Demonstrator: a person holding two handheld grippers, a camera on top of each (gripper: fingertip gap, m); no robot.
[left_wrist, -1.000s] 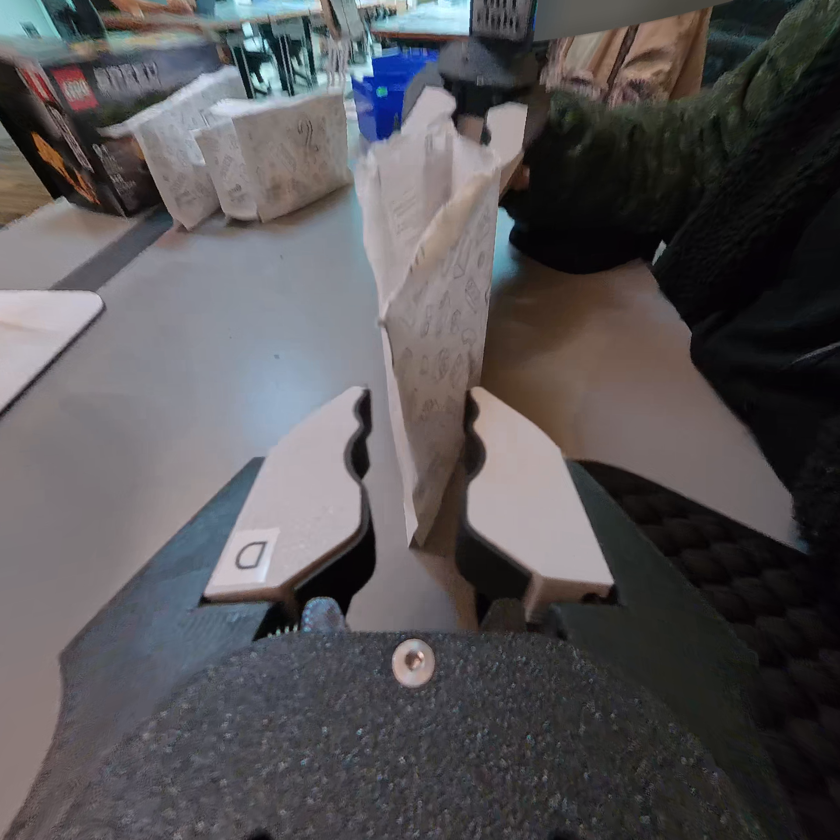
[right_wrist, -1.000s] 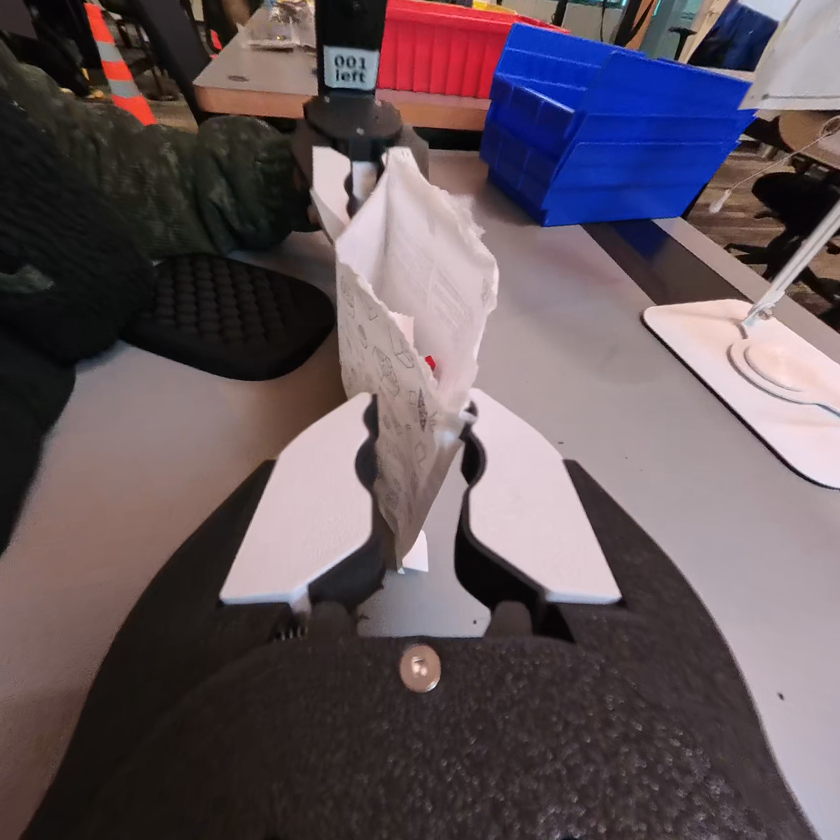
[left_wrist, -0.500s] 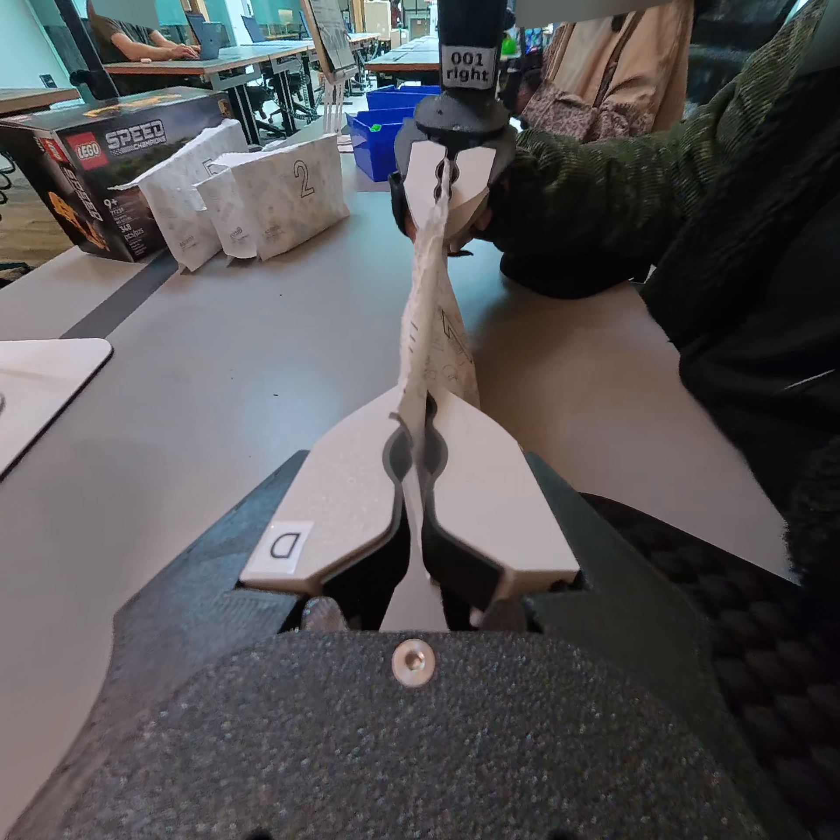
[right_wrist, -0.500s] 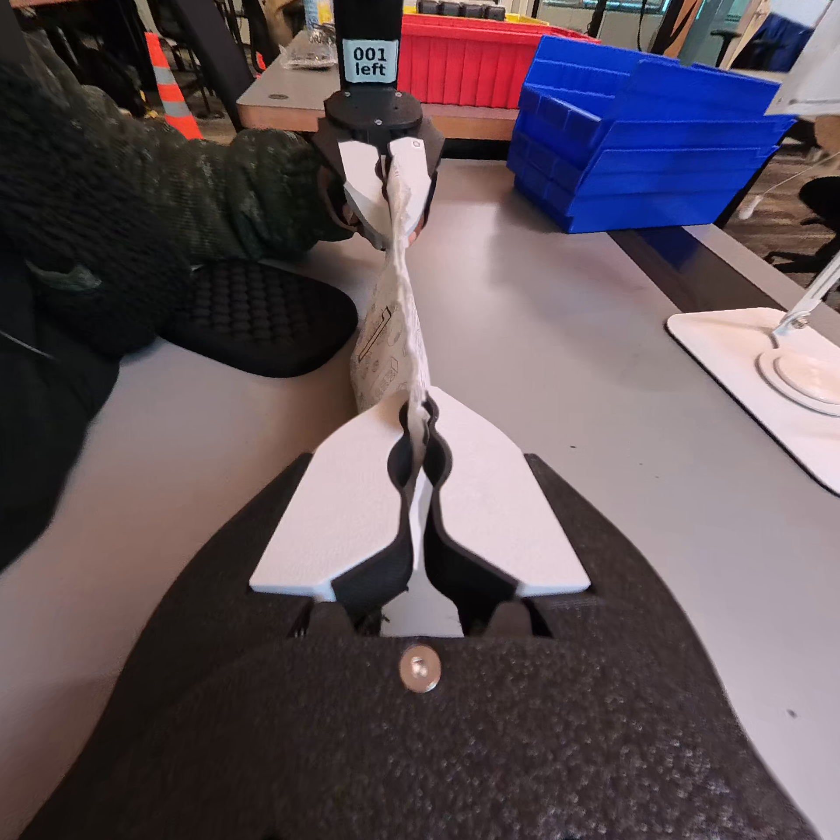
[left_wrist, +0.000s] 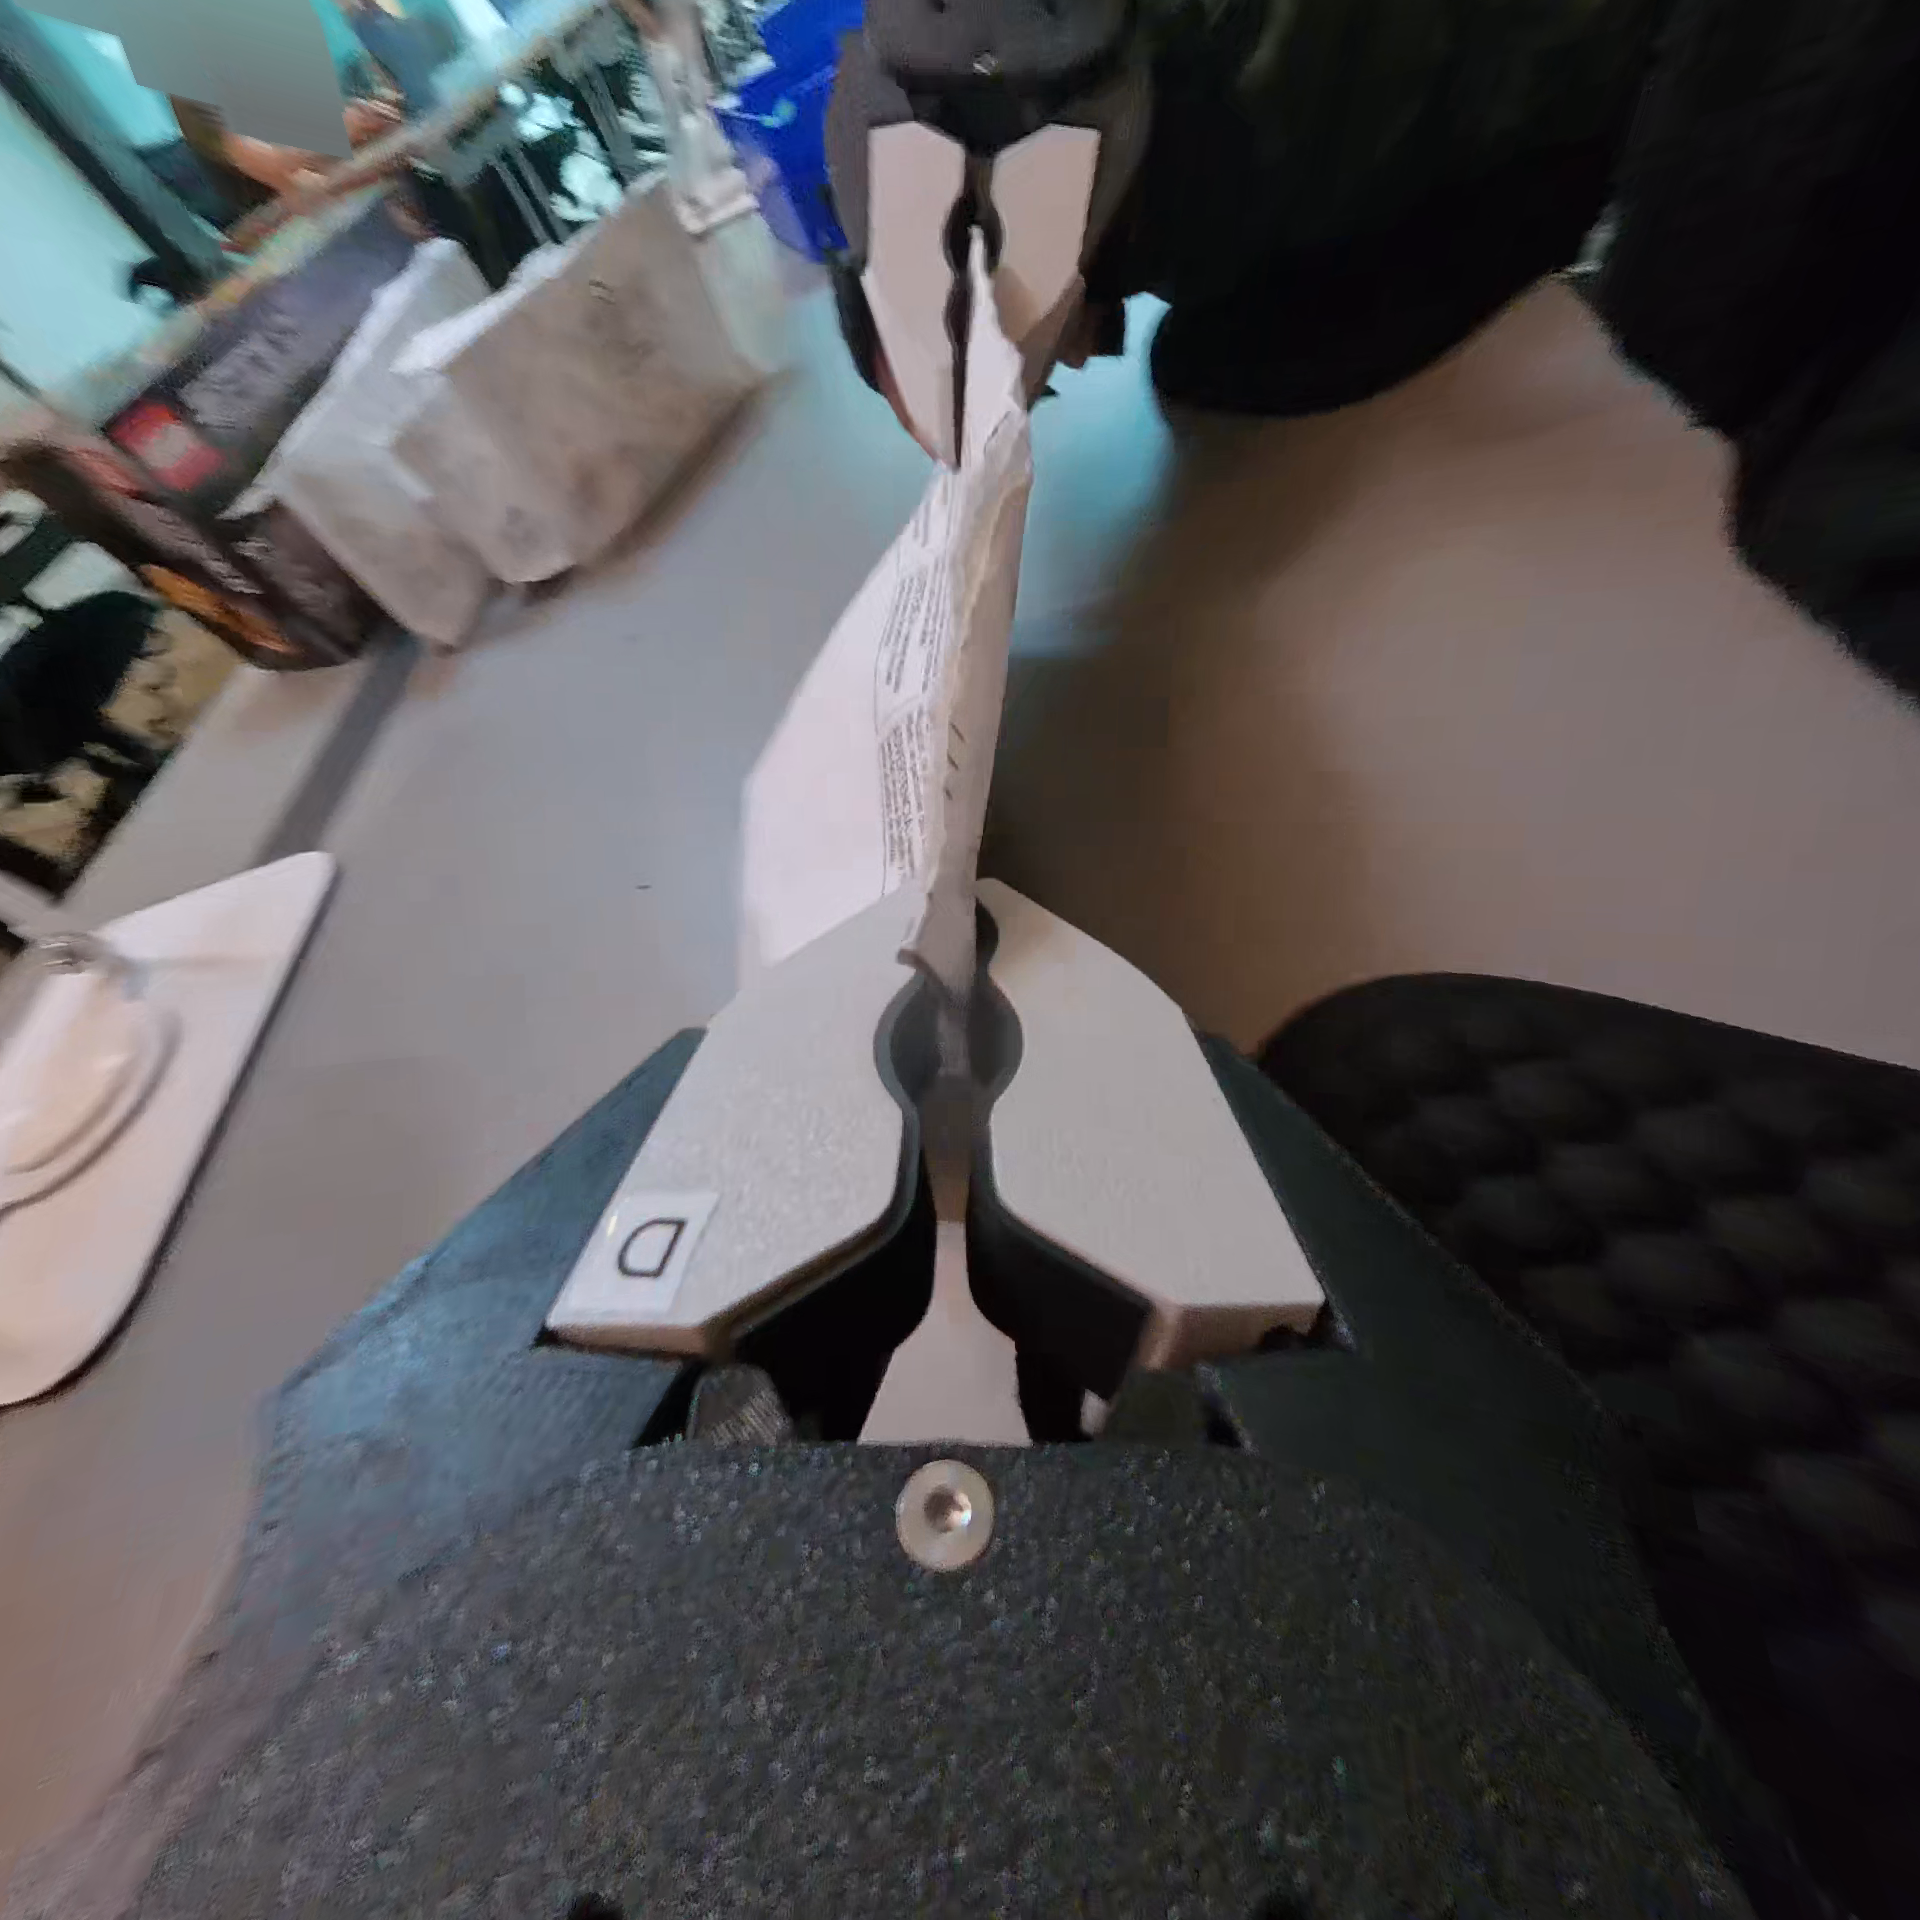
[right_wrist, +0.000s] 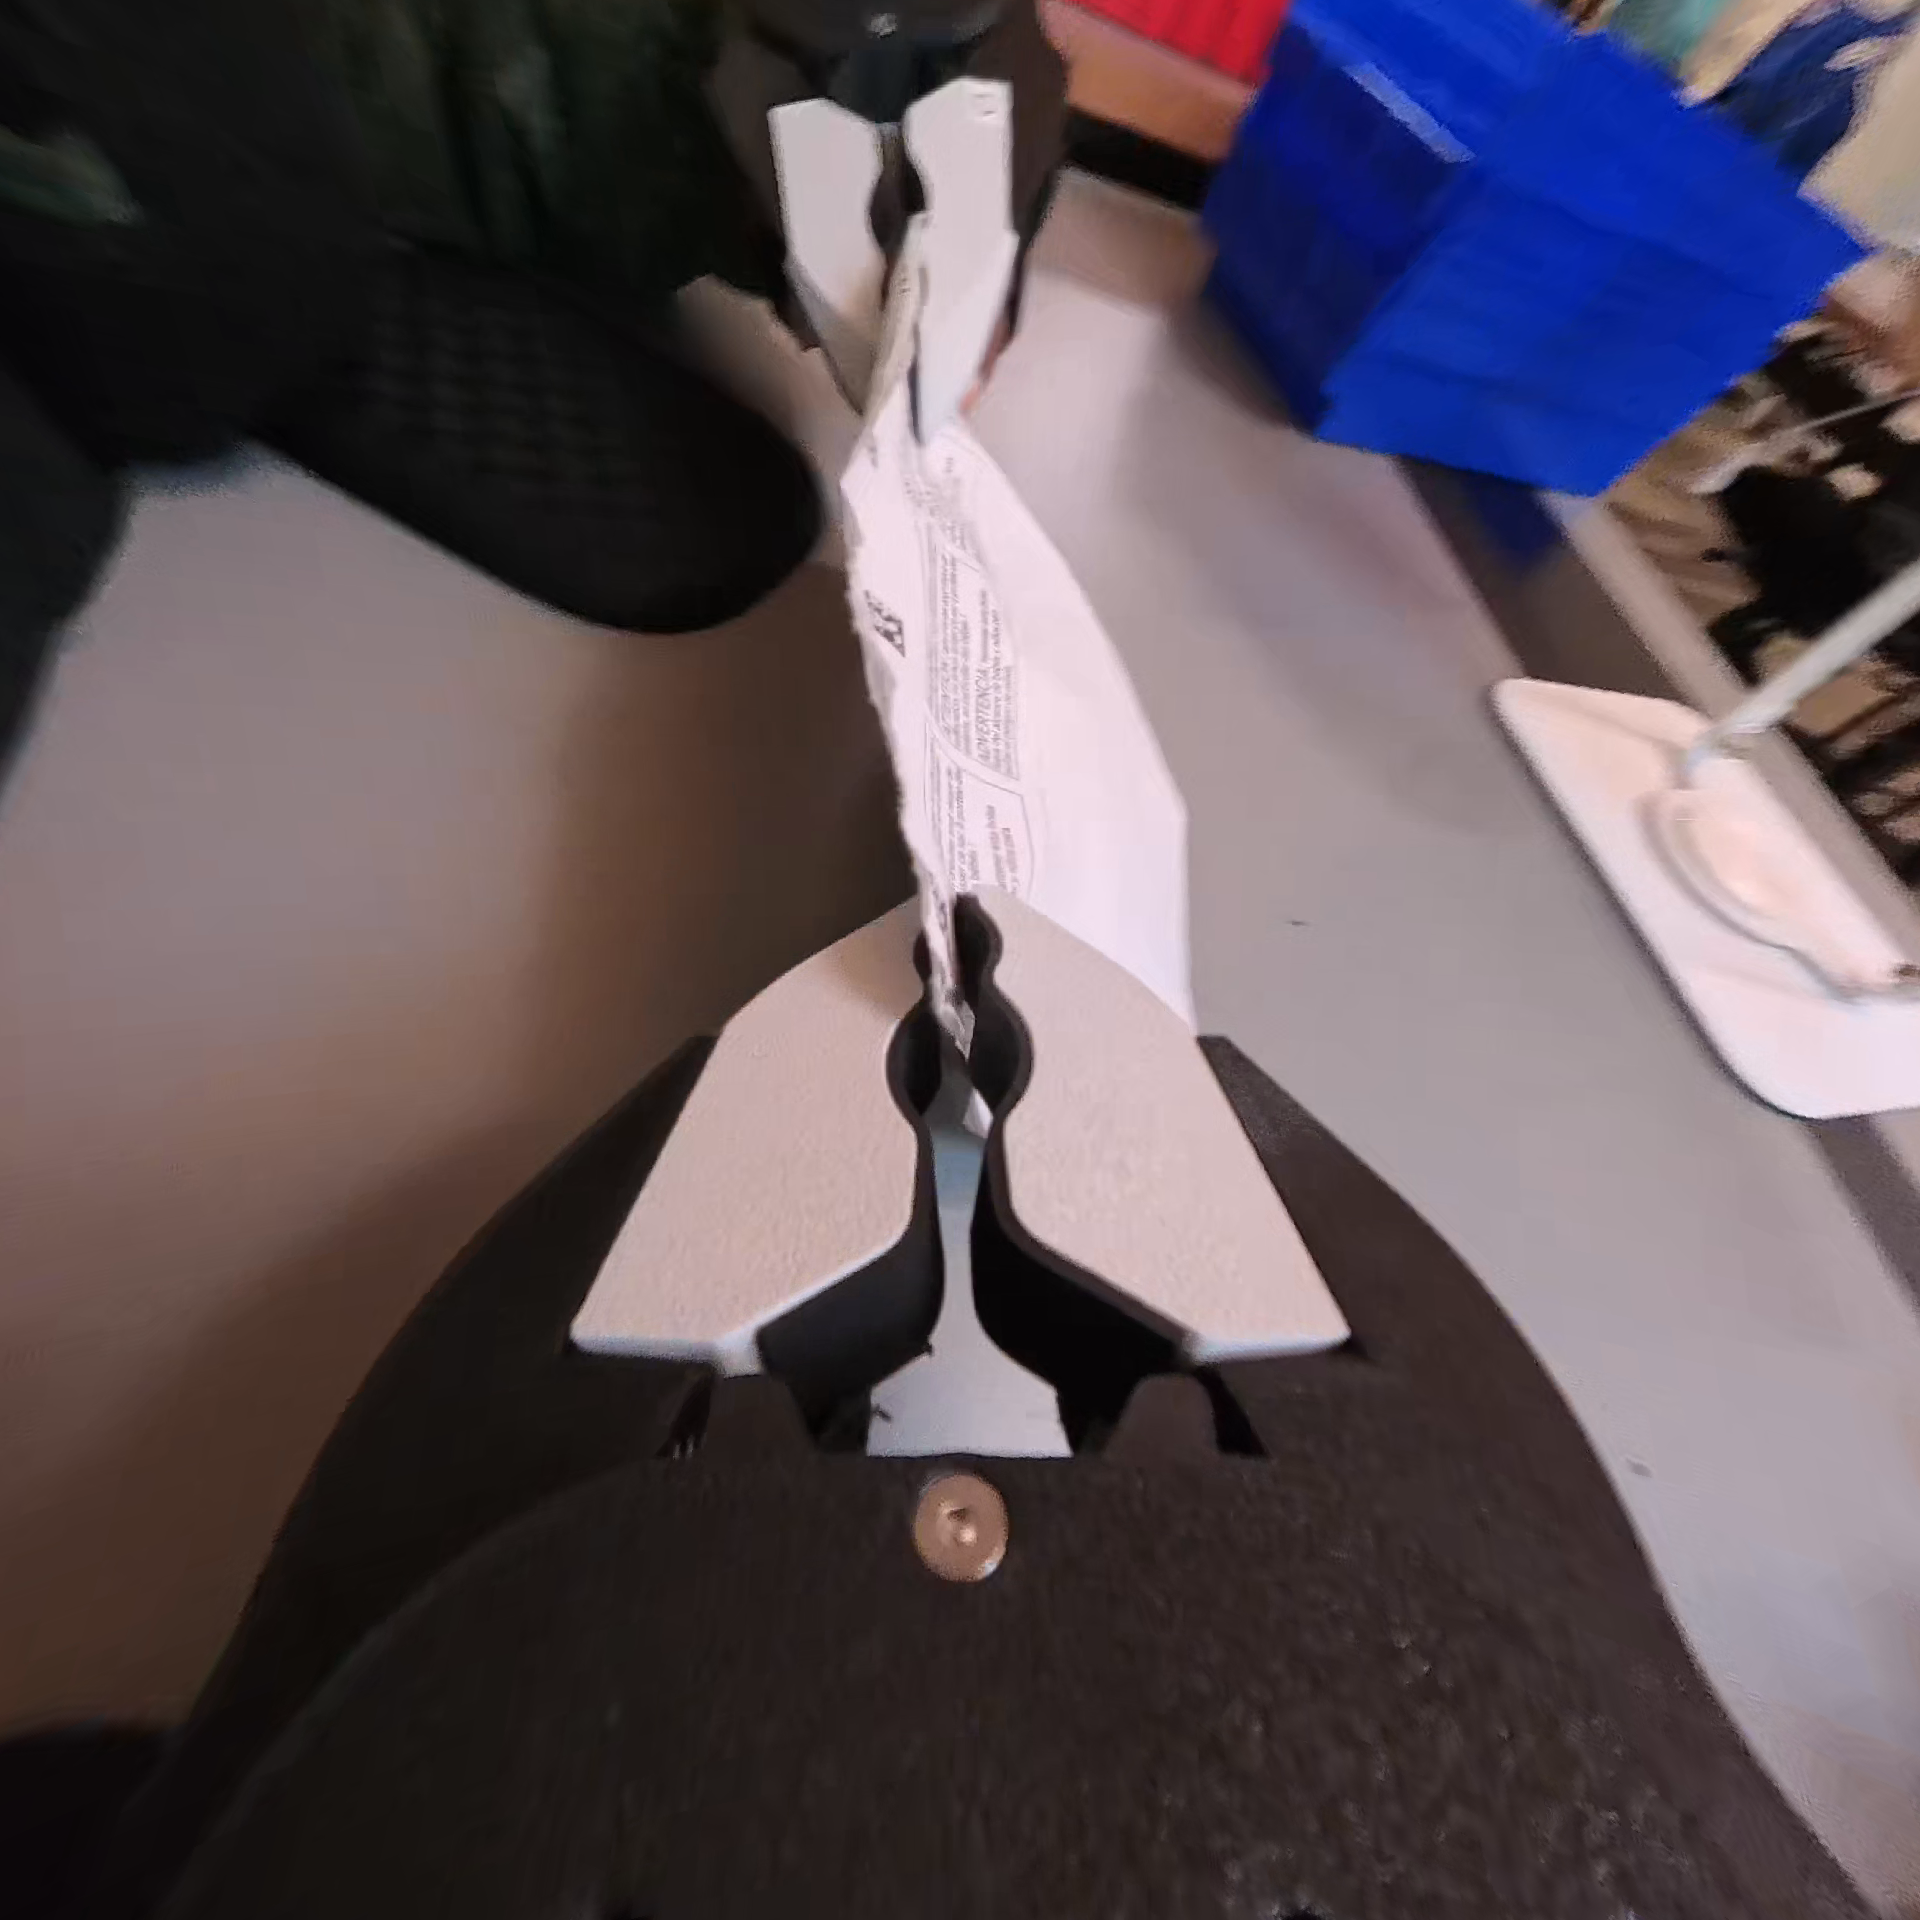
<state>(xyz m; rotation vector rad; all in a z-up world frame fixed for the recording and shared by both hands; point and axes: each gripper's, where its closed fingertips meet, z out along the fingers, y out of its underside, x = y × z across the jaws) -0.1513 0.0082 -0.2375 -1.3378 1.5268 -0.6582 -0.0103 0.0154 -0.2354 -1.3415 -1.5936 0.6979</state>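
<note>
White paper bag (left_wrist: 940, 665) stretched taut between two grippers above a grey table (left_wrist: 499, 790), printed with small black text panels on one face, torn and ragged along the upper edge, body bulging toward 9 o'clock in the left wrist view and toward 3 o'clock in the right wrist view (right_wrist: 1023, 707). Left gripper (left_wrist: 951, 935) clenched on the near end of the bag, white fingers (left_wrist: 790, 1122) pressed together with the paper pinched in the wavy slot between them, a small lettered sticker on the finger at 7 o'clock. Right gripper (left_wrist: 971, 343) at 12 o'clock in that view, tilted, fingers closed on the far end of the bag, backed by a dark green sleeve (left_wrist: 1455, 156). Same grasp seen from the other side: right gripper (right_wrist: 951, 925) clamped on the near edge, left gripper (right_wrist: 899, 312) at 12 o'clock gripping the far edge, pointing back toward the camera. Black dimpled pad (left_wrist: 1610, 1195) on the table at 3 o'clock of the left gripper. Two more white patterned bags (left_wrist: 540, 416) standing at 10 o'clock, beside a dark printed box (left_wrist: 208, 488), all blurred. White flat stand base (right_wrist: 1714, 883) at 3 o'clock of the right gripper, blue bins (right_wrist: 1507, 270) at 1 o'clock.
</note>
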